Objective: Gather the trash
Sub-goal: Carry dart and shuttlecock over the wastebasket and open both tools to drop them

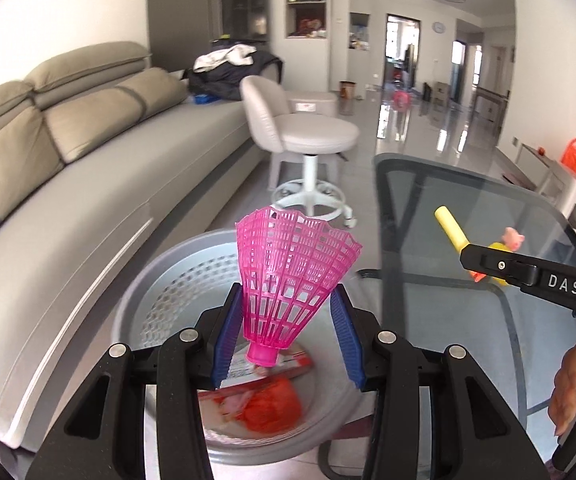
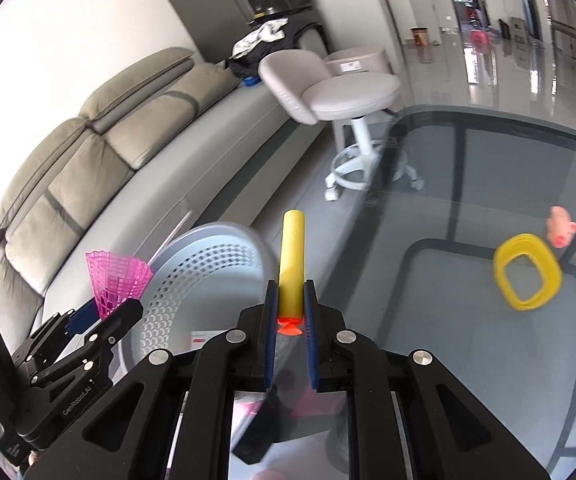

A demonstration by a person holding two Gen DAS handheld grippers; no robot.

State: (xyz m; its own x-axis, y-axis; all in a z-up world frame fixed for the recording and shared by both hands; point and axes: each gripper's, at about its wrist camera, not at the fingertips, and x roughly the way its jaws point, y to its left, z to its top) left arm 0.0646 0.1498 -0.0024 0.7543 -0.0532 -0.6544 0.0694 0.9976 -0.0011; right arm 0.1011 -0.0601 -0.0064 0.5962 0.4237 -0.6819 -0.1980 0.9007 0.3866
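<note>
The left gripper point(image 1: 288, 332) has its jaws apart around one pink mesh shuttlecock point(image 1: 294, 276), cork end down, above the grey perforated bin point(image 1: 167, 280). In the bin lie a red-and-white wrapper point(image 1: 283, 366) and an orange scrap point(image 1: 273, 406). The right gripper point(image 2: 291, 312) clamps one yellow foam dart point(image 2: 292, 264) pointing forward, over the glass bench point(image 2: 488, 360). On the bench sit one yellow ring point(image 2: 527, 271) and one pink pig toy point(image 2: 562, 226).

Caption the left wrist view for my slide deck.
Left gripper, open, with pink shuttlecock above the gray trash bin.
</note>
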